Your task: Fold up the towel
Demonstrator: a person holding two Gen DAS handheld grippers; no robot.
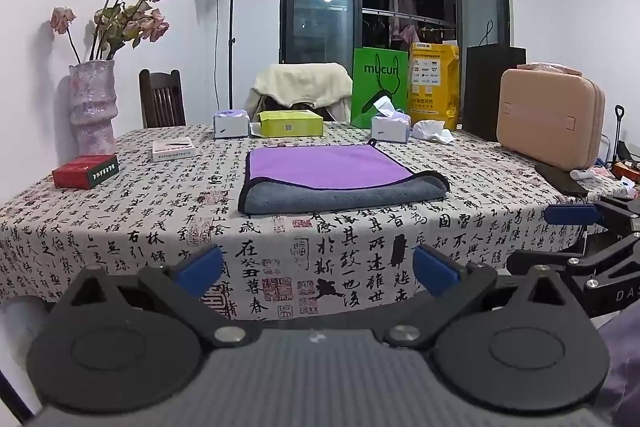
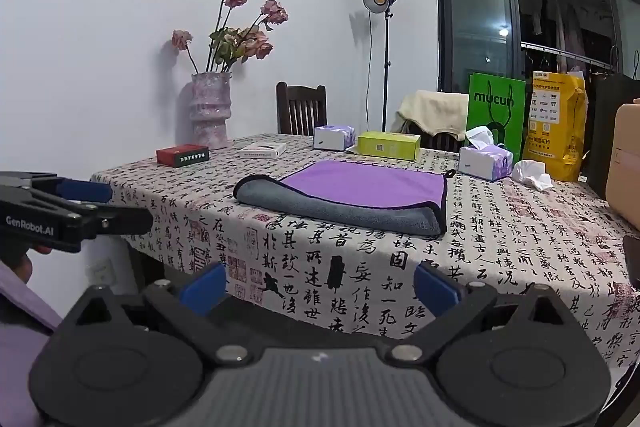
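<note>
A towel, purple on top and grey beneath with black trim, lies folded on the calligraphy tablecloth; it also shows in the right wrist view. My left gripper is open and empty, held off the table's near edge, well short of the towel. My right gripper is open and empty, also off the near edge. The right gripper shows at the right edge of the left wrist view; the left one shows at the left of the right wrist view.
At the back stand a vase of dried roses, tissue packs, a yellow-green box, a green bag and a pink case. A red box and a white box lie at the left.
</note>
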